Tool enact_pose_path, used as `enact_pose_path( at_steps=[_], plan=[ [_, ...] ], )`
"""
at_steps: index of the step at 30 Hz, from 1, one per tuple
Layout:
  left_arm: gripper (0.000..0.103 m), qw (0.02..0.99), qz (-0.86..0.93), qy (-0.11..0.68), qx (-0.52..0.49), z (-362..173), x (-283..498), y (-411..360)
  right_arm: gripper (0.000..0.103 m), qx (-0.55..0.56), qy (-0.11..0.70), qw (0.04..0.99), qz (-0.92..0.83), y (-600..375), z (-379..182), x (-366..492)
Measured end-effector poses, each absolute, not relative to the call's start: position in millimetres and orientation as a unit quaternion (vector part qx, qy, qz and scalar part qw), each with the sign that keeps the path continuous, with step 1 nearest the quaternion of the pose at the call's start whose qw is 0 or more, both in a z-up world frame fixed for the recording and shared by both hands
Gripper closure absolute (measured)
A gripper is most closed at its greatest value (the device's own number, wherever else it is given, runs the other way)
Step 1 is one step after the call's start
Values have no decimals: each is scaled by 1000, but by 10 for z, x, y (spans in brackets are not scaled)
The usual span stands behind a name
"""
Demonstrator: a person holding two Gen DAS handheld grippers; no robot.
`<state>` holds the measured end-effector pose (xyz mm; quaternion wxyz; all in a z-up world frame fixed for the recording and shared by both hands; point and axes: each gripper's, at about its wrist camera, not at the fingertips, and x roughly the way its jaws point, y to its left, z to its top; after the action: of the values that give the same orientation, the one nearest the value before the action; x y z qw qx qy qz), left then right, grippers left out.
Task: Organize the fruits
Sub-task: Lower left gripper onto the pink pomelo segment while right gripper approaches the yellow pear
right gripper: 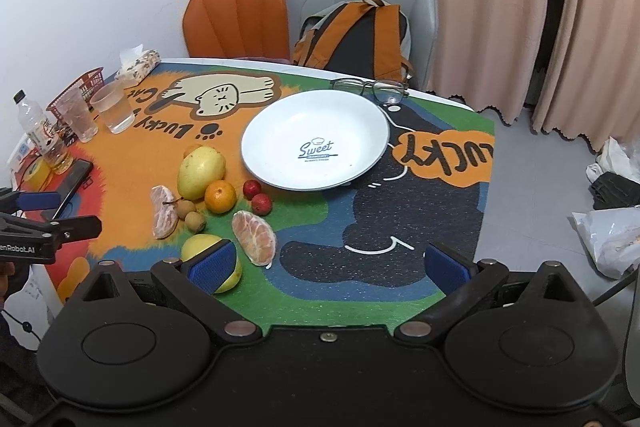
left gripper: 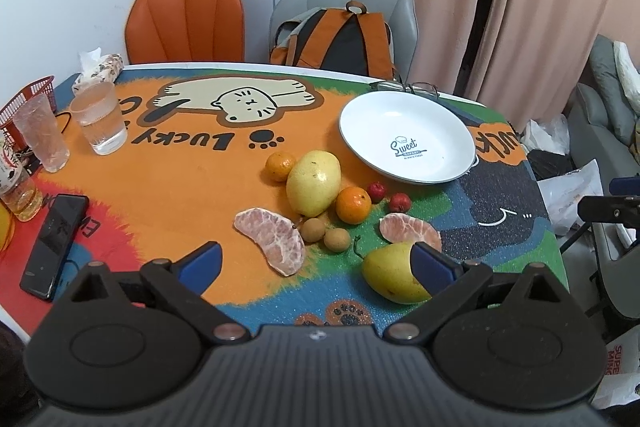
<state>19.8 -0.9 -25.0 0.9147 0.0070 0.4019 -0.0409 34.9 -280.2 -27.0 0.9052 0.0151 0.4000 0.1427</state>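
Observation:
A white plate [left gripper: 408,137] [right gripper: 316,147] sits on the colourful mat. Beside it lie fruits: a big yellow fruit [left gripper: 314,183] [right gripper: 201,171], two oranges [left gripper: 353,205] [left gripper: 280,166], two small red fruits [left gripper: 377,191] [left gripper: 400,202], two brown longans [left gripper: 313,229] [left gripper: 337,239], two peeled pomelo pieces [left gripper: 276,241] [left gripper: 410,231] and a yellow pear [left gripper: 390,273] [right gripper: 208,247]. My left gripper [left gripper: 320,263] is open and empty above the near fruits. My right gripper [right gripper: 328,265] is open and empty, its left finger over the pear.
Two glasses [left gripper: 100,119] [left gripper: 42,131], a red basket [left gripper: 30,99], a bottle [right gripper: 40,135], a phone [left gripper: 54,247] and a tissue pack [left gripper: 98,67] stand at the left. Spectacles [right gripper: 370,89] lie behind the plate. Two chairs and a backpack [left gripper: 340,39] stand beyond the table.

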Motion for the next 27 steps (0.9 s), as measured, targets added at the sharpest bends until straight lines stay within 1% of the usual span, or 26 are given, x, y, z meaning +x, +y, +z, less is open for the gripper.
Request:
enact_pose_path(
  at_steps=[3,8,11,14,22,27],
  plan=[
    [3,914,-38,405,6,-264,215,-4,5,17,404,902,149,-2788,-288,375],
    [4,910,-29,413,8,-307,254,14,13,20,415,894,164,-2754,-333,412],
    [4,910,-25,415,6,-338,270,40,15,20,421,890,174,-2712,-373,429],
    [4,908,-23,417,6,-375,292,59,19,19,430,884,184,-2665,-417,452],
    [10,903,-18,430,2,-482,368,103,21,7,435,875,210,-2535,-487,508],
    [13,898,-17,440,4,-605,455,136,27,-8,444,866,229,-2403,-587,586]
  ],
)
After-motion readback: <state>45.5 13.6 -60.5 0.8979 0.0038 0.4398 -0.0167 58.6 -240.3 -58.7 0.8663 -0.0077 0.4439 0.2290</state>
